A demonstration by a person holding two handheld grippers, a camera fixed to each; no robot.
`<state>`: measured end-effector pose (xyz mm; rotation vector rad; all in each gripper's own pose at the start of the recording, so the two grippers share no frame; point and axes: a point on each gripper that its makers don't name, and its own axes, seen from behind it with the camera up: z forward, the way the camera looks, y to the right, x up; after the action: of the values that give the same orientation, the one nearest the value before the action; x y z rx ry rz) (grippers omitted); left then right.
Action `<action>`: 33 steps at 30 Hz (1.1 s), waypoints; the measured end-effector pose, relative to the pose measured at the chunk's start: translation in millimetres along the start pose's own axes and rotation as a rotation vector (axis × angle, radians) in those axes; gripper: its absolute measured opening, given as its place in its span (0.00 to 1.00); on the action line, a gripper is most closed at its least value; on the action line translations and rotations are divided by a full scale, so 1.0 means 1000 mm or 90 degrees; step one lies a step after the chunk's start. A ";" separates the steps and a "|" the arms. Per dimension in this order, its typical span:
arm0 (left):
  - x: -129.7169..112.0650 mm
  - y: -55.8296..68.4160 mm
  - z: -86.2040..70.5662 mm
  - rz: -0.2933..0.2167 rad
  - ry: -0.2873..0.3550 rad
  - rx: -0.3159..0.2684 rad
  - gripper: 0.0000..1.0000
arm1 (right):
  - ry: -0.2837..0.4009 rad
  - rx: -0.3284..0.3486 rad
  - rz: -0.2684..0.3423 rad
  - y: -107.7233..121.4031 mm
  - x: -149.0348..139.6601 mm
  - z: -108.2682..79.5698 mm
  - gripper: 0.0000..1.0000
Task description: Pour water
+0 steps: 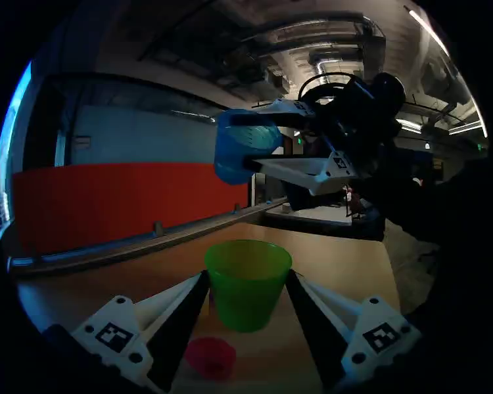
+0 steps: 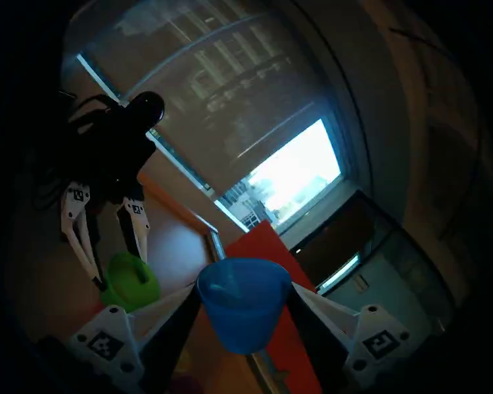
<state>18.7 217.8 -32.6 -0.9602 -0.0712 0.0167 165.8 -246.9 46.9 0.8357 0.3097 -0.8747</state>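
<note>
A: What is the flat brown wooden table (image 1: pixel 338 262) holding?
B: A round green plastic cup (image 1: pixel 248 282) stands on it. A small pink plastic cup (image 1: pixel 210 358) sits just beside it, nearer the camera.

Translucent plastic green cup (image 1: pixel 248 282), matt table (image 1: pixel 338 256) (probably wood)

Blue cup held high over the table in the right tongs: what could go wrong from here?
1. The blue cup in the right tongs hangs well above the green cup, seemingly off to one side, so a pour might splash or land on the table.
2. The left tongs grip the green cup only by its sides; a jolt could tip it.
3. A small red cup sits close by and could be bumped.
</note>
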 end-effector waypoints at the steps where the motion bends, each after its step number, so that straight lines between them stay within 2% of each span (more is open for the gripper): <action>1: 0.000 0.000 0.000 0.000 0.000 0.000 0.85 | -0.001 0.000 -0.006 0.001 0.001 0.001 0.90; 17: 0.005 -0.002 0.004 -0.005 0.009 -0.001 0.85 | -0.007 -0.001 -0.106 0.007 0.012 0.017 0.90; 33: 0.005 -0.002 0.006 -0.006 0.009 -0.005 0.85 | -0.017 -0.006 -0.154 0.013 0.011 0.025 0.90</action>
<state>23.6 222.0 -27.2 -0.9669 -0.0628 0.0006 180.4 -267.1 63.2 0.7877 0.3964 -1.1086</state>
